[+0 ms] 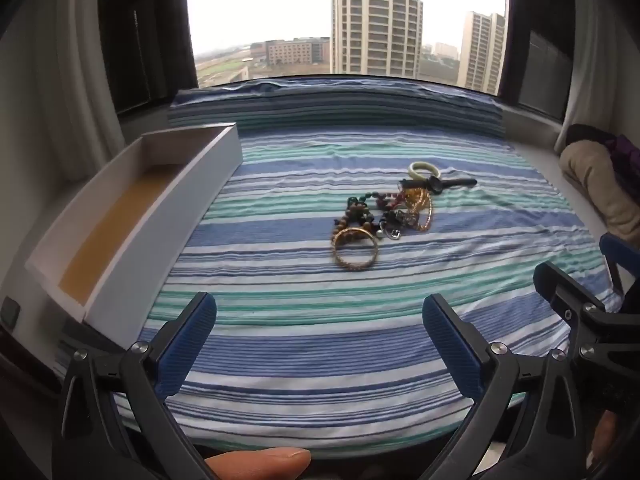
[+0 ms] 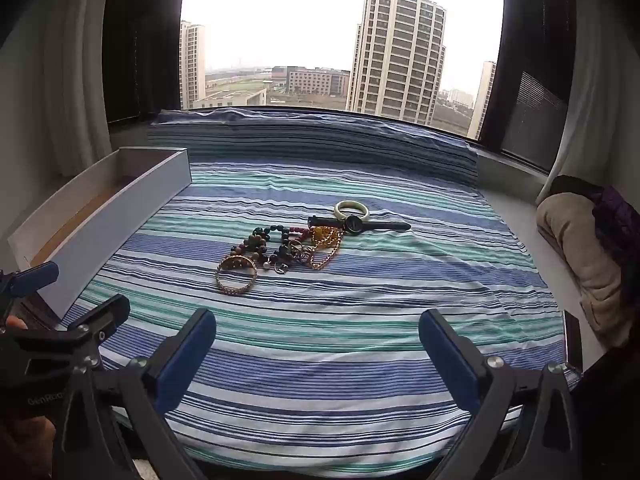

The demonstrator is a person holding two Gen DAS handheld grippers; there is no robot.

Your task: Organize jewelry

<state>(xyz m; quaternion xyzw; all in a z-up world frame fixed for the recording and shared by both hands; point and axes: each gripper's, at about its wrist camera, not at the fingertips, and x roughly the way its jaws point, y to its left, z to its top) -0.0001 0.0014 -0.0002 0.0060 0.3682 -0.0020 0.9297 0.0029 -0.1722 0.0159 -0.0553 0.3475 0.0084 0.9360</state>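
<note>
A pile of jewelry [image 1: 384, 212] lies mid-bed on a striped sheet: a gold bangle [image 1: 354, 250], beaded bracelets [image 1: 356, 216], a gold chain [image 1: 422, 208], a black watch [image 1: 438, 185] and a pale bangle [image 1: 424, 169]. The pile also shows in the right wrist view [image 2: 288, 246], with the gold bangle [image 2: 236, 276] nearest. A long white tray [image 1: 132, 216] with a tan floor stands at the left, empty. My left gripper [image 1: 320, 320] is open and empty, short of the pile. My right gripper [image 2: 318, 334] is open and empty, also short of the pile.
The striped sheet [image 1: 320, 344] covers the surface up to a folded ridge [image 1: 336, 108] below the window. A beige and purple bundle [image 2: 584, 240] lies at the right edge. The left gripper shows at the left of the right wrist view [image 2: 60, 312].
</note>
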